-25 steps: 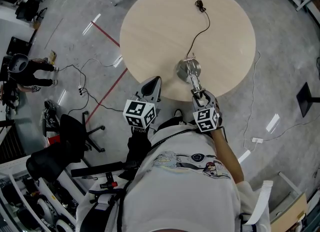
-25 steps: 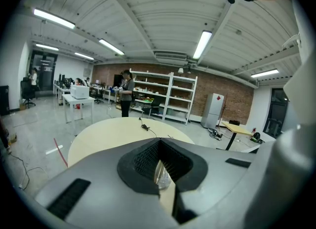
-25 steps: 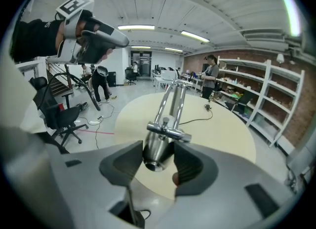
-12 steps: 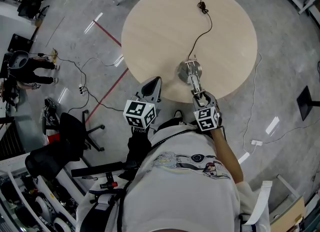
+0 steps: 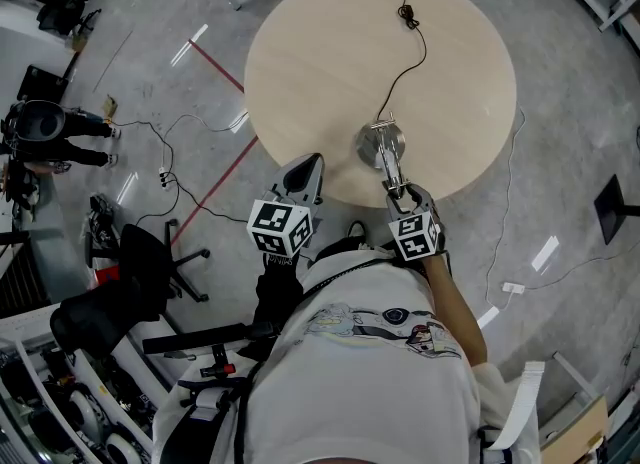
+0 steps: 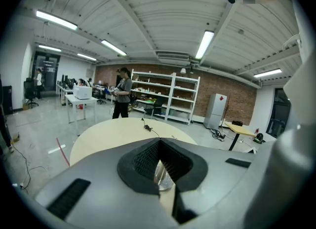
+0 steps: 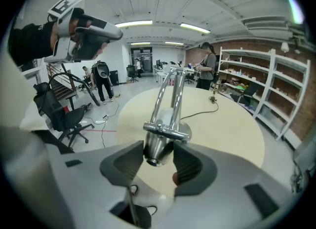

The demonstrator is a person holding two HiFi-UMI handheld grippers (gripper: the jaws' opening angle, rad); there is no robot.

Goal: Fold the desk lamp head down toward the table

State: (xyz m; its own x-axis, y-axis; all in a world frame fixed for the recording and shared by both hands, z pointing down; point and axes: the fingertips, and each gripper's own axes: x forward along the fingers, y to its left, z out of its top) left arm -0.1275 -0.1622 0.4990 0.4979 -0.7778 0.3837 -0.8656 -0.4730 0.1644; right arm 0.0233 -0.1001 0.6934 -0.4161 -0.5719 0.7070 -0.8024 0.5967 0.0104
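**Status**
- The right gripper [image 7: 159, 160] is clamped on the chrome lamp head [image 7: 157, 146], with one pad against each side of the tapered cone.
- The left gripper [image 5: 302, 174] has its jaws together and holds nothing. It hovers at lower centre of the head view, beside the table edge [image 5: 345, 195], apart from the lamp.
- The lamp base [image 5: 378, 139] stands on the round table [image 5: 320, 42], close to the near rim. The twin-rod arm [image 7: 168, 95] rises from it to the head.

**Hazards**
- Slip: the cone is smooth and narrows toward the jaws, so downward force may squeeze it out of the pads.
- Tip or slide: nothing braces the base. A stiff hinge would likely pass the push to the base and shift it toward the near rim.
- Cord: the power cord [image 5: 405, 62] lies slack across the tabletop and may drag if the base moves.

**Clearance**
- The tabletop in the upper half of the head view is bare apart from the cord, so fold the head that way.
- Below the near rim there is only floor. An office chair [image 5: 150, 272] stands well apart at lower left.
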